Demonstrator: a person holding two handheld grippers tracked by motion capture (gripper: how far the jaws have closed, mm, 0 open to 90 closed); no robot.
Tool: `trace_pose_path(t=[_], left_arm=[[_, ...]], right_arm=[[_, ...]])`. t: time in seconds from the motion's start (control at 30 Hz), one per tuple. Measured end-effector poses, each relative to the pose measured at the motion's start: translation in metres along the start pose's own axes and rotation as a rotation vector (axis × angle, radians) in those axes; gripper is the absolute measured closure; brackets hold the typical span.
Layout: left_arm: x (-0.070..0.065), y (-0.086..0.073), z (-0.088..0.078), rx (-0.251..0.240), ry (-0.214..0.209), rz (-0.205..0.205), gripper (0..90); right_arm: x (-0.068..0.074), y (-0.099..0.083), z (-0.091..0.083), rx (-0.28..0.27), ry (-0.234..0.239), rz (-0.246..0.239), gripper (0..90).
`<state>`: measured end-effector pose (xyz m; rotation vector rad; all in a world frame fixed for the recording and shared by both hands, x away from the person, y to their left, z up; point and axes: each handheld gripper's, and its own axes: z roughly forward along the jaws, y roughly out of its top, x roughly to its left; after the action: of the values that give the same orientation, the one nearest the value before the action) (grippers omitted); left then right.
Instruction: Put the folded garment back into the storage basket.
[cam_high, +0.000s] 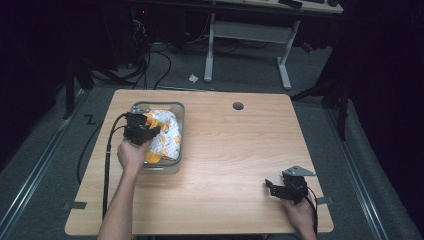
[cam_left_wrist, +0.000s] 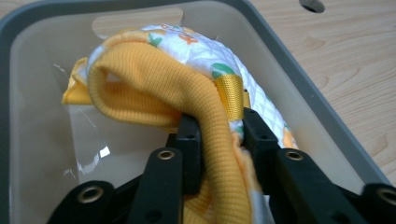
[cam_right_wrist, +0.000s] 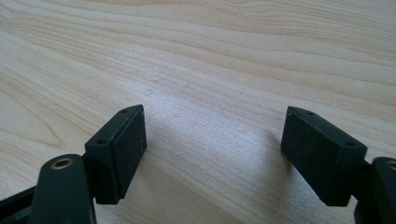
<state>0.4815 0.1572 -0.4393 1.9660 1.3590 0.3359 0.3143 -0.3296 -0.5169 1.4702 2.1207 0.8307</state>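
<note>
So the left gripper (cam_left_wrist: 219, 135) is clamped on the yellow ribbed edge of a cloth (cam_left_wrist: 154, 88), a quilted white-and-orange thing sitting inside the grey bin (cam_high: 178, 114) at the table's (cam_high: 235, 155) left side. Can't really tell what the cloth is; it's bunched up and its lower part is hidden behind the jaws. The right gripper (cam_right_wrist: 212, 144) is near the table's right front corner, jaws spread wide over bare wood, holding nothing. Its hand (cam_high: 300, 212) is cut off at the bottom edge.
</note>
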Motion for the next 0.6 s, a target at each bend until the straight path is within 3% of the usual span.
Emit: trace_pose_path(t=[0.03,0.1,0.3,0.47,0.6], left_arm=[[-0.001,0.001,0.003,0.022,0.034,-0.009,58.3],[-0.002,0.002,0.003,0.014,0.066,0.011,53.1],[-0.009,0.003,-0.008,-0.037,0.084,0.029,45.3],[-0.017,0.003,-0.019,-0.084,0.064,0.042,40.6],[-0.024,0.004,-0.027,-0.114,0.012,0.04,41.5]], right_arm=[[0.0,0.0,0.0,0.0,-0.001,0.0,22.6],[0.0,0.0,0.0,0.0,-0.001,0.0,22.7],[0.0,0.0,0.0,0.0,-0.001,0.001,22.6],[0.0,0.0,0.0,0.0,-0.001,0.001,22.6],[0.0,0.0,0.0,-0.001,-0.001,-0.001,22.6]])
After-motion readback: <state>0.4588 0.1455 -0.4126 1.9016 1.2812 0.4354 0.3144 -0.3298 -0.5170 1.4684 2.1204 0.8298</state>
